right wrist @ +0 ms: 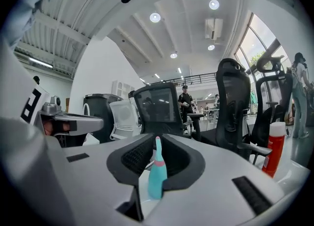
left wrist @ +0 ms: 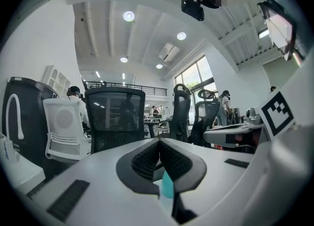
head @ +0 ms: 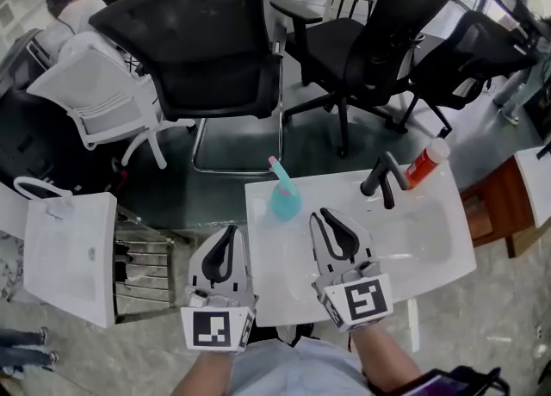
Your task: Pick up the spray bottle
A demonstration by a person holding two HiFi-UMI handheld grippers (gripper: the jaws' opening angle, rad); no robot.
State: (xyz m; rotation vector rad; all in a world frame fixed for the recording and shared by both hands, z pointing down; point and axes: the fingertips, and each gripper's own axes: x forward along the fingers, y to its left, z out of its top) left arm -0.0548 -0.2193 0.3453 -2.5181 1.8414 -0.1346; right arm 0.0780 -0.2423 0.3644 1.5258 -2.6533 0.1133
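Note:
The spray bottle (head: 285,196) is teal with a pink nozzle and stands upright near the back left edge of the white sink top (head: 284,274). In the head view my right gripper (head: 324,214) is just right of it and nearer to me, not touching it. Its jaws stand a narrow gap apart, and in the right gripper view the bottle (right wrist: 157,176) shows through that gap at the gripper's (right wrist: 157,139) tips. My left gripper (head: 231,231) hangs off the sink's left edge, jaws shut and empty. The left gripper view (left wrist: 159,141) shows a sliver of the teal bottle (left wrist: 167,185) below the tips.
A black faucet (head: 383,181) and an orange bottle with a white cap (head: 426,164) stand at the sink's back right. Black office chairs (head: 207,50) and a white chair (head: 103,97) crowd the floor beyond. A second white basin (head: 69,256) and a metal rack (head: 142,265) are at left.

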